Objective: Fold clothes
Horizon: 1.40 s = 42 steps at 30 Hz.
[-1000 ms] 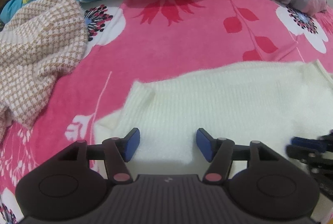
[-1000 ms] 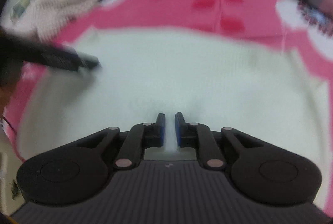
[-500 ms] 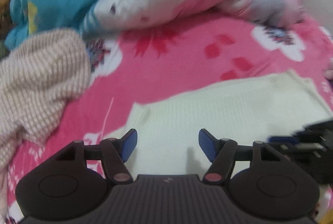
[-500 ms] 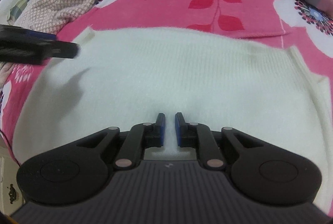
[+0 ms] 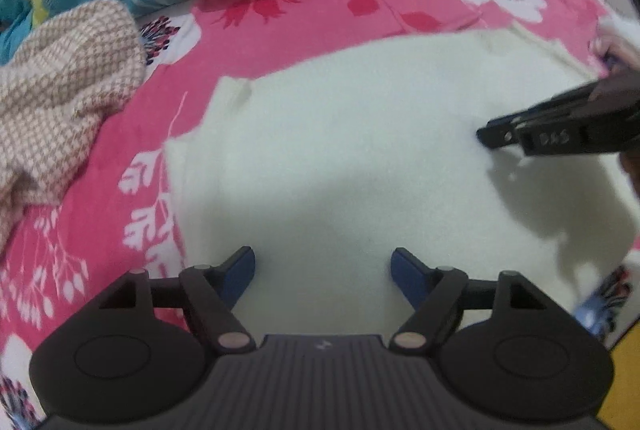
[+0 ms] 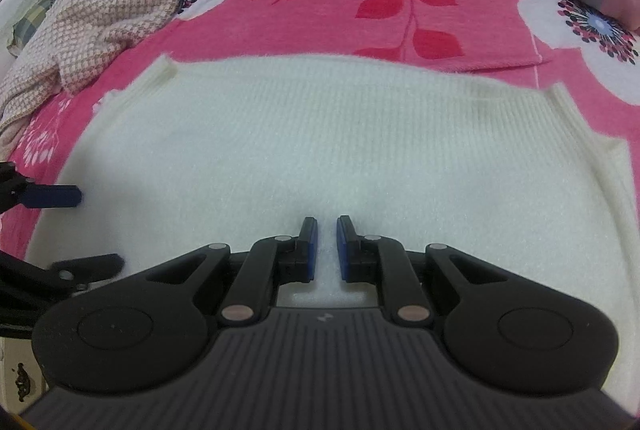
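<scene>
Now left claw point(image 5: 322, 268) nearer sweater point(image 5: 360, 158)

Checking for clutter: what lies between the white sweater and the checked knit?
Only bare pink floral bedsheet separates white sweater from checked knit, in the right wrist view.

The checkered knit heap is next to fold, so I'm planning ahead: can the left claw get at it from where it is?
Probably yes. The checkered knit heap lies uncovered on the pink bedspread, left of the white sweater. The left claw is open and empty, with only bare bedspread between.
</scene>
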{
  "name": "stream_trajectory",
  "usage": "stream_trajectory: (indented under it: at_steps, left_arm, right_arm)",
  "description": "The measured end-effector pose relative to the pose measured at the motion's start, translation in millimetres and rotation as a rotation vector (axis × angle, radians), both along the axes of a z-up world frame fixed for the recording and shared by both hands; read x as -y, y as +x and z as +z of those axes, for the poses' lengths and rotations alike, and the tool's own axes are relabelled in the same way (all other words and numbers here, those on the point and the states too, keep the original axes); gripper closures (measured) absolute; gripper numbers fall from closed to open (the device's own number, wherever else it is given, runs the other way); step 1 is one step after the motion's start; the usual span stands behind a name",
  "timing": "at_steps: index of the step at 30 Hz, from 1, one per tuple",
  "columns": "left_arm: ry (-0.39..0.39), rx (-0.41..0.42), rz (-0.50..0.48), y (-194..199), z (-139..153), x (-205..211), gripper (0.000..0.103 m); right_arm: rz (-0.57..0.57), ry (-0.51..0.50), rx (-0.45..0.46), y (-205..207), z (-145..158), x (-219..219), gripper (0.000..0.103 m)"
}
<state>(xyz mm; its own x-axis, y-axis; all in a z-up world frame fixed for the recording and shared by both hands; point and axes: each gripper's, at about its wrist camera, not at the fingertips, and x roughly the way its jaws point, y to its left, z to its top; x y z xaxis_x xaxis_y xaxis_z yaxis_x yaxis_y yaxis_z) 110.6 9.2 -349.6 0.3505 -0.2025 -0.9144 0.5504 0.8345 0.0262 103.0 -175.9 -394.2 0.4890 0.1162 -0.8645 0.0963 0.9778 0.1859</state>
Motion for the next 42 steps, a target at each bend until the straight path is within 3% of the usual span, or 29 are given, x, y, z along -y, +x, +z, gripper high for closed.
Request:
stream_trajectory:
  at_steps: [7, 12, 16, 20, 22, 24, 27, 35, 39, 42]
  left_arm:
    - [-0.123, -0.051, 0.118, -18.3, 21.2, -63.4, 0.027]
    - [-0.198, -0.165, 0.266, -9.8, 15.5, -112.1, 0.027]
    - [-0.283, -0.238, 0.408, -4.5, 8.4, -145.9, 0.027]
    - [-0.369, -0.31, 0.549, 0.8, 1.3, -179.7, 0.029]
    - [-0.412, -0.346, 0.62, 3.4, -2.2, -196.6, 0.031]
    - [-0.453, -0.375, 0.682, 6.5, -5.3, -210.8, 0.032]
    - [-0.487, -0.377, 0.699, 12.7, -5.7, -215.3, 0.032]
    - [-0.504, -0.386, 0.67, 11.8, -9.9, -215.9, 0.032]
    - [-0.516, -0.397, 0.676, 10.1, -12.8, -215.8, 0.032]
    - [-0.523, -0.403, 0.678, 8.2, -14.6, -216.7, 0.032]
  right_arm:
    - [0.006, -0.021, -0.015, 2.6, 0.7, -3.4, 0.093]
    - [0.002, -0.059, -0.022, 2.6, 8.2, -12.8, 0.093]
    - [0.121, -0.087, 0.041, -9.9, 31.3, -52.0, 0.089]
    - [0.297, -0.064, 0.1, -21.8, 54.3, -106.2, 0.077]
    - [0.396, -0.037, 0.116, -29.5, 57.8, -139.0, 0.073]
    - [0.464, -0.097, 0.121, -34.8, 51.7, -159.8, 0.07]
    - [0.566, -0.187, 0.128, -42.7, 42.5, -190.9, 0.06]
    - [0.834, -0.429, 0.145, -63.6, 17.9, -272.8, 0.058]
    - [0.898, -0.536, 0.145, -65.1, 5.2, -284.7, 0.056]
    - [0.887, -0.547, 0.146, -66.4, 5.6, -287.0, 0.056]
